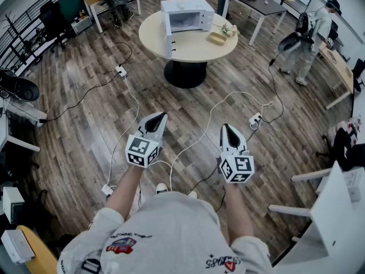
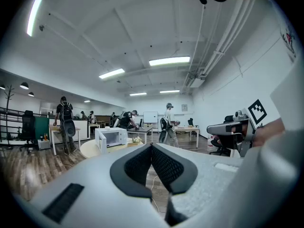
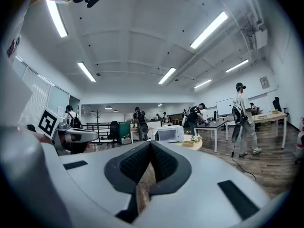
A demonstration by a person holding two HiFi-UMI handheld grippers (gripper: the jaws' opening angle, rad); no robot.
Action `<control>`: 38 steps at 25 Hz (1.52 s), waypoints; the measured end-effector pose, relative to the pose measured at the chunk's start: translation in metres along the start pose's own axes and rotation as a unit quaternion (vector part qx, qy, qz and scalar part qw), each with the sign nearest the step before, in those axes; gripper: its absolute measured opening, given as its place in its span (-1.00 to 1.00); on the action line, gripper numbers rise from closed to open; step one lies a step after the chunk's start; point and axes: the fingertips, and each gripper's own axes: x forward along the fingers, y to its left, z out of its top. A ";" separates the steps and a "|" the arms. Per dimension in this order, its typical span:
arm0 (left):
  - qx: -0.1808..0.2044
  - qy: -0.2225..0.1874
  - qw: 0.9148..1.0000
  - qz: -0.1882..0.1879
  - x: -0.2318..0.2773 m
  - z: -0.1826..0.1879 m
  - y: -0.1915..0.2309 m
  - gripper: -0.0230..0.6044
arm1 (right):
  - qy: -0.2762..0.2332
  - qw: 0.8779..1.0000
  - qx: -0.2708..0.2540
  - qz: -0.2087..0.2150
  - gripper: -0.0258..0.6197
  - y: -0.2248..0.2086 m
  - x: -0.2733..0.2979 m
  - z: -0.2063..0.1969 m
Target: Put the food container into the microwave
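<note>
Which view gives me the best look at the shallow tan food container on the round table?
Head view: the shallow tan food container shows from above, right of the white microwave. Right gripper view shows it small and side-on; left gripper view barely shows it.

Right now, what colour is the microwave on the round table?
The microwave is white; the head view shows it best.

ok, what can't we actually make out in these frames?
Food container: too small in head view to tell contents or lid; smaller still in both gripper views.
Microwave cavity: washed out and distant in head view; whether it is empty is unclear.
White-green item beside the container: too small to identify in any view.
</note>
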 end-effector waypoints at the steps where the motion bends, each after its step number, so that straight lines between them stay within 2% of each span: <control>1: 0.001 0.000 1.000 0.000 0.000 0.000 0.001 -0.91 | -0.002 1.000 -0.001 -0.001 -0.92 0.000 0.000 0.001; 15: -0.002 0.004 1.000 -0.003 -0.001 -0.001 0.000 -0.91 | -0.028 1.000 0.003 0.002 -0.90 0.001 -0.003 0.005; 16: -0.002 0.004 1.000 -0.003 0.000 -0.001 0.000 -0.91 | -0.030 1.000 0.005 0.003 -0.81 0.000 -0.003 0.005; 18: -0.003 0.004 1.000 -0.002 0.002 -0.001 -0.001 -0.91 | -0.027 1.000 0.005 0.003 -0.49 -0.001 -0.001 0.003; 20: -0.003 0.004 1.000 -0.001 0.003 -0.001 -0.005 -0.91 | -0.021 1.000 -0.002 0.002 -0.26 -0.003 -0.001 0.000; 23: -0.003 0.008 1.000 -0.001 0.003 -0.002 -0.011 -0.91 | -0.016 1.000 -0.006 0.004 -0.05 -0.007 -0.004 -0.006; 26: -0.003 0.011 1.000 0.002 0.006 -0.001 -0.019 -0.91 | -0.016 1.000 0.012 0.006 0.00 -0.014 -0.011 -0.009; 30: -0.002 0.011 1.000 0.015 0.010 0.002 -0.036 -0.91 | -0.023 1.000 0.009 0.016 0.02 -0.027 -0.024 -0.003; 38: 0.011 0.013 1.000 0.025 0.023 0.005 -0.080 -0.91 | -0.011 0.999 0.018 0.026 0.03 -0.076 -0.047 -0.009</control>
